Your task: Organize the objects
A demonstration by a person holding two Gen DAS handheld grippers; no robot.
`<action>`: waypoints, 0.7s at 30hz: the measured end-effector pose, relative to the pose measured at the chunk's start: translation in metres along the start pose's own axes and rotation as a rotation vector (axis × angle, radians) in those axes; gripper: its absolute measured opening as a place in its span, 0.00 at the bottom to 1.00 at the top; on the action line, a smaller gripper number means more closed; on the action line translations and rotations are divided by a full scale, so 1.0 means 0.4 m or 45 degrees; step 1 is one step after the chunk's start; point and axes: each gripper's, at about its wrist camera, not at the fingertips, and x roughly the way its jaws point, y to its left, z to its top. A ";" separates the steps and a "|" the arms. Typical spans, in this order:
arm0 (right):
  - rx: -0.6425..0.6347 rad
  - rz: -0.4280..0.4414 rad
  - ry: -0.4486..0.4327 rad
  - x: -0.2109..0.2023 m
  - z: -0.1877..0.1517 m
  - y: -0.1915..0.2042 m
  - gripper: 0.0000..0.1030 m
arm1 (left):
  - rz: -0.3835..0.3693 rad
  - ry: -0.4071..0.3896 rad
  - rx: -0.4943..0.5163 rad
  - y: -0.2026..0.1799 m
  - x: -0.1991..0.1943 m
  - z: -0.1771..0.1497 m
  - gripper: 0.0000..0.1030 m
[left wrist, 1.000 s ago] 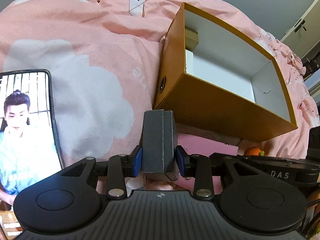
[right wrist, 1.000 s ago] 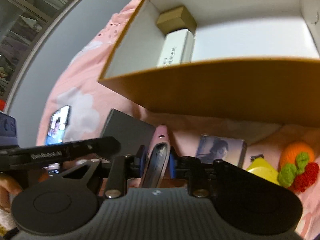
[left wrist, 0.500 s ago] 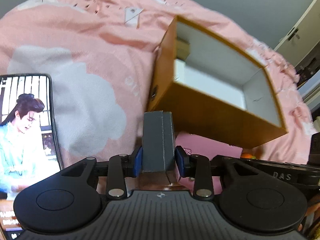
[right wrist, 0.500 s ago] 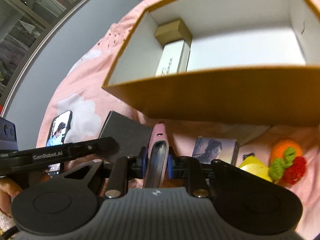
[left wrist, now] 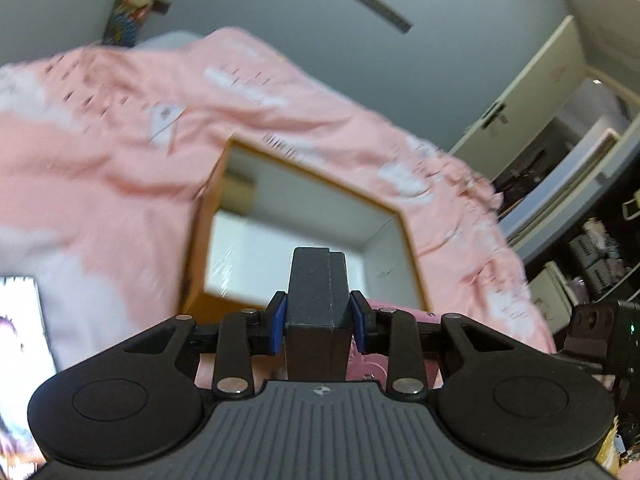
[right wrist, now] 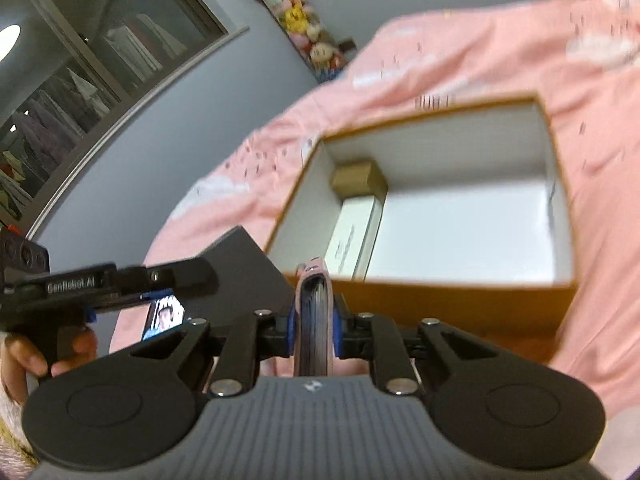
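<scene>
The dark grey box (left wrist: 318, 292) sits clamped upright between my left gripper's (left wrist: 319, 320) blue pads, and my right gripper (right wrist: 315, 330) is closed tight on the pink-covered booklet (right wrist: 314, 316). Both have risen since a second ago, so I now look down into the open orange carton (right wrist: 440, 300) on the pink bedspread (left wrist: 100, 168). A small brown box (right wrist: 358, 178) and a white box (right wrist: 352, 236) lie against its left wall, and the phone (left wrist: 20, 356) has slid to my left view's edge.
</scene>
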 end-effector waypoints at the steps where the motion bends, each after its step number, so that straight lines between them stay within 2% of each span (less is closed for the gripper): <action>1: -0.017 -0.007 -0.031 -0.019 0.015 0.002 0.17 | -0.014 -0.014 0.005 -0.008 0.005 0.016 0.35; 5: -0.027 -0.066 -0.127 -0.062 0.080 -0.021 0.17 | -0.050 -0.056 -0.035 -0.023 0.064 0.078 0.35; 9: 0.004 -0.177 -0.162 -0.050 0.128 -0.075 0.17 | -0.026 0.002 -0.073 -0.021 0.188 0.094 0.35; 15: 0.028 -0.270 -0.082 0.038 0.153 -0.157 0.17 | 0.052 0.166 -0.210 0.034 0.373 0.044 0.35; 21: 0.046 -0.267 0.010 0.118 0.143 -0.210 0.17 | 0.109 0.250 -0.227 0.059 0.438 0.005 0.35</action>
